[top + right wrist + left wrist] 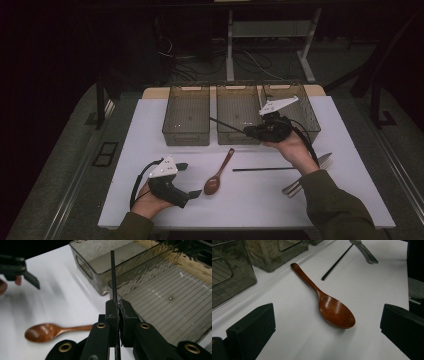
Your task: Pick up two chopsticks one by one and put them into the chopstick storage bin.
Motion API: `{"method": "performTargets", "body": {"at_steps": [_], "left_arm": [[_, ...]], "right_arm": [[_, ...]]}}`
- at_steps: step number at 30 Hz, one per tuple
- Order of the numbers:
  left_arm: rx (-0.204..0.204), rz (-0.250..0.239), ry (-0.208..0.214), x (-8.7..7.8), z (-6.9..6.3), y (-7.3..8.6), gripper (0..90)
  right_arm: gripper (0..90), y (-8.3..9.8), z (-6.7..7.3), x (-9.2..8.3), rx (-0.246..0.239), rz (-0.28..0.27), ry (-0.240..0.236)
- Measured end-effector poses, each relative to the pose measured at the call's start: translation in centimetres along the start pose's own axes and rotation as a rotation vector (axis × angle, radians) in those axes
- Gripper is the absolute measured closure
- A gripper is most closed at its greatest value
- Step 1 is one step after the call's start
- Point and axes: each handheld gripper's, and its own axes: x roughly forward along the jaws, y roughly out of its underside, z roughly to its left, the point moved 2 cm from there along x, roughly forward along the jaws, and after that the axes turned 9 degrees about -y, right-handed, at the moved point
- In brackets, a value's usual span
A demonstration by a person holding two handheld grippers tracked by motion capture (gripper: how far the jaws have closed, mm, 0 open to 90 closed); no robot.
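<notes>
Right gripper (pixel 118 305) jaws pinch black chopstick (pixel 112 272) above middle bin (pixel 238 131); level stick lengthwise with bin before release. Left gripper (pixel 186 180) jaws spread, idle near wooden spoon (pixel 329 303).

The chopstick (pixel 112 272) clamped between the right gripper's (pixel 118 305) matt black fingers (pixel 111 312) looks dark and finely textured. Between the left gripper's (pixel 324 325) matt fingers (pixel 252 328) lies a glossy, smooth wooden spoon (pixel 332 307). Beyond the chopstick's tip stand smoky translucent plastic bins (pixel 160 282) with ribbed floors.
</notes>
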Motion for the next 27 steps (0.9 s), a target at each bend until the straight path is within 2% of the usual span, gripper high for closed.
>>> {"method": "performTargets", "body": {"at_steps": [9,12,13,18,23,27], "left_arm": [[-0.001,-0.007,0.002,0.0,-0.1,-0.2,0.0],[0.002,-0.003,0.002,0.0,0.0,-0.2,0.0],[-0.009,-0.010,0.004,0.0,0.0,-0.3,0.0],[0.004,-0.013,0.010,0.1,0.0,-0.4,0.0],[-0.004,-0.023,0.015,0.1,-0.2,-0.5,0.0],[0.006,-0.019,0.027,0.2,-0.3,-0.6,0.0]], "right_arm": [[86.4,-3.4,-0.4,2.6,0.037,0.009,0.045],[86.4,-4.4,-0.6,3.8,0.050,0.008,0.056],[86.4,-4.8,-0.6,4.2,0.058,0.012,0.056],[86.3,-6.4,-1.1,6.3,0.081,0.035,0.089],[86.3,-7.7,-1.8,8.6,0.115,0.040,0.100],[86.3,-8.5,-2.1,10.4,0.127,0.052,0.120]]}}
